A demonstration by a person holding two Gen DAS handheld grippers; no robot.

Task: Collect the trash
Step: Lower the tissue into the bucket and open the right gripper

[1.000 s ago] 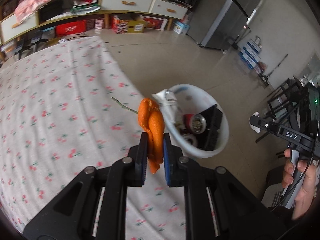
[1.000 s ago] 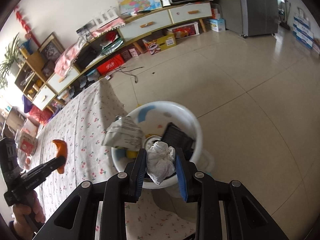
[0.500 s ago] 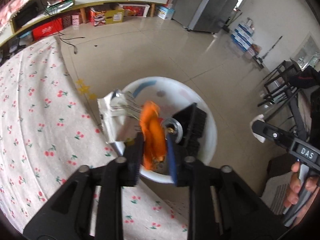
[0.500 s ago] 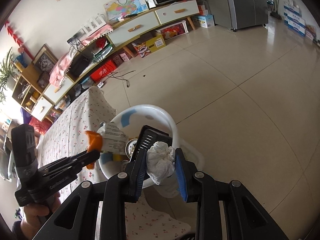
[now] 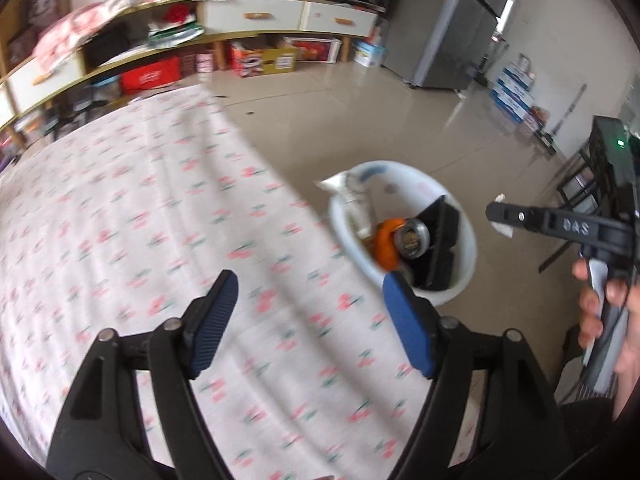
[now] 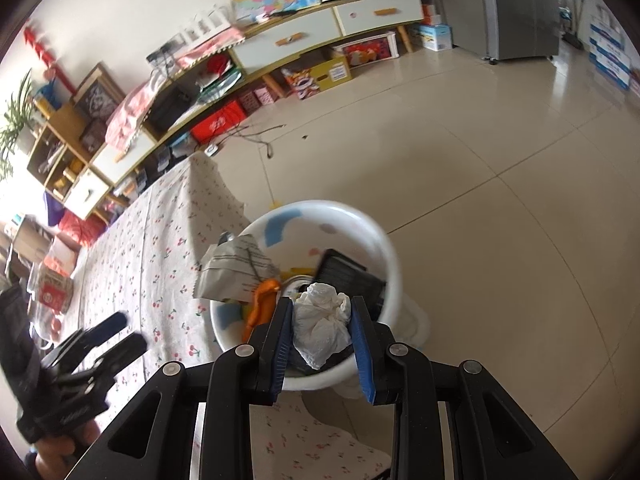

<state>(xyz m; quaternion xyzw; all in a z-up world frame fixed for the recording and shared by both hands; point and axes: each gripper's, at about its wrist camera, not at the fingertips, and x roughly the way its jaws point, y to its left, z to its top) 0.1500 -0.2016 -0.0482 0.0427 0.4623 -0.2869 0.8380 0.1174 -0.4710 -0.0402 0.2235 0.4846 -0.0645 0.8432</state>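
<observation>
A white trash bin (image 5: 400,165) stands on the floor beside the table. An orange peel (image 5: 384,244) lies inside it among other rubbish. My left gripper (image 5: 310,280) hovers over the cherry-print tablecloth (image 5: 140,220), left of the bin; its jaws are opening, with nothing between them. In the right wrist view my right gripper (image 6: 322,304) is shut on a crumpled white tissue (image 6: 320,332) just above the near rim of the bin (image 6: 384,240). The peel (image 6: 262,304) leans by a silver wrapper (image 6: 232,268). The left gripper (image 6: 120,332) shows blurred at lower left.
The bin also holds a can (image 6: 296,282) and a black box (image 6: 348,276). Tiled floor (image 6: 500,140) spreads beyond it. Cluttered shelves and drawers (image 5: 256,16) line the far wall beside a grey fridge (image 5: 460,28). A hand (image 5: 600,304) holds the right gripper's handle.
The left gripper carried the orange peel over the bin, let it drop in, opened wide and drew back over the table. The right gripper still holds the tissue.
</observation>
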